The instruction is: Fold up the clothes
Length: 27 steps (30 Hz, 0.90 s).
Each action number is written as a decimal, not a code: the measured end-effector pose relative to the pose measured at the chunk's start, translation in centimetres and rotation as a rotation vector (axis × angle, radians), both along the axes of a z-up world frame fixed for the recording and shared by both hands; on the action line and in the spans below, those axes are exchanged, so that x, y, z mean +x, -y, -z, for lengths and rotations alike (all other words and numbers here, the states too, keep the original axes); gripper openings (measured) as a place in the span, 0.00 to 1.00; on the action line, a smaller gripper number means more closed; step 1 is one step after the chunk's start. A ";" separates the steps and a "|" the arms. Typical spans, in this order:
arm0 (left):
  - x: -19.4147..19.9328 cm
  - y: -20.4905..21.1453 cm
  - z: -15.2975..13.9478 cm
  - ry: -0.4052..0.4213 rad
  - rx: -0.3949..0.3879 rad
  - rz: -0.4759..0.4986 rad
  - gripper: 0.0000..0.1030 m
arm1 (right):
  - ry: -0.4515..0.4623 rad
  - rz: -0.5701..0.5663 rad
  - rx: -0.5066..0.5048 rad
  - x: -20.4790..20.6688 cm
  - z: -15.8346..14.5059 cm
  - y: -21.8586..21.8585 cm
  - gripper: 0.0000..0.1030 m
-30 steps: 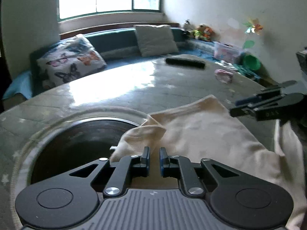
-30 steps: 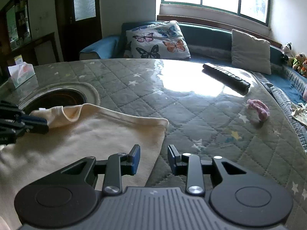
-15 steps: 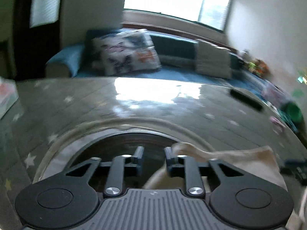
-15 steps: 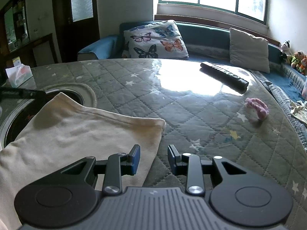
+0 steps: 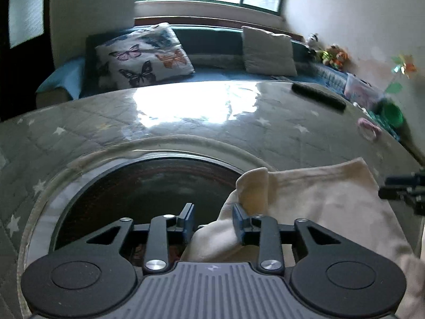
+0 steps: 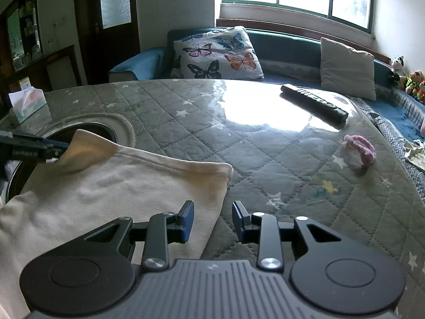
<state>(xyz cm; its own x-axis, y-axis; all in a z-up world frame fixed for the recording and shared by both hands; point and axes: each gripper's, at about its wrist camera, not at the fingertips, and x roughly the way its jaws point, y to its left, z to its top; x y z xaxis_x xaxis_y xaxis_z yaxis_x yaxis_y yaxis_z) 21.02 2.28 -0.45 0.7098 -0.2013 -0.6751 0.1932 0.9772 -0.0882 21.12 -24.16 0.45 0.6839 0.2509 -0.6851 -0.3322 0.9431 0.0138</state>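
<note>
Since one second ago, left gripper has opened wide beside the cream garment's raised corner.
Right gripper, wide and empty, straddles the garment's lower-centre edge; judged best: close on both corners evenly before folding.

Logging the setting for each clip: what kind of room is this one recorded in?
Most likely a home living room: a dark blue sofa under the window carries a butterfly-print cushion, a black remote control lies on the grey quilted star-pattern table cover, and stuffed toys sit nearby.

garment on table | remote behind | tissue box left
</note>
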 end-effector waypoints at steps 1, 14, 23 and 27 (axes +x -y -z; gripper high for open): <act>-0.2 0.0 0.0 0.003 0.001 0.006 0.34 | 0.000 0.000 0.000 0.0 0.0 0.0 0.30; -2.3 -0.2 -0.1 0.007 -0.068 0.089 0.38 | -0.015 0.002 0.005 0.5 0.3 -0.5 0.30; -2.8 0.5 -0.3 0.044 -0.056 0.149 0.12 | -0.030 0.012 0.001 1.0 0.7 -0.5 0.30; -3.0 -0.3 -1.0 0.128 -0.009 0.062 0.07 | -0.030 0.014 0.000 1.2 0.7 -0.5 0.30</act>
<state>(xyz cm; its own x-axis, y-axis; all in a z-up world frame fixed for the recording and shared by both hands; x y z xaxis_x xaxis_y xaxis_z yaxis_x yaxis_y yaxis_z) 17.99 2.54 0.51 0.7762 -0.2531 -0.5775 0.2634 0.9623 -0.0677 22.27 -23.66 -0.27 0.6666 0.2412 -0.7053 -0.3180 0.9478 0.0236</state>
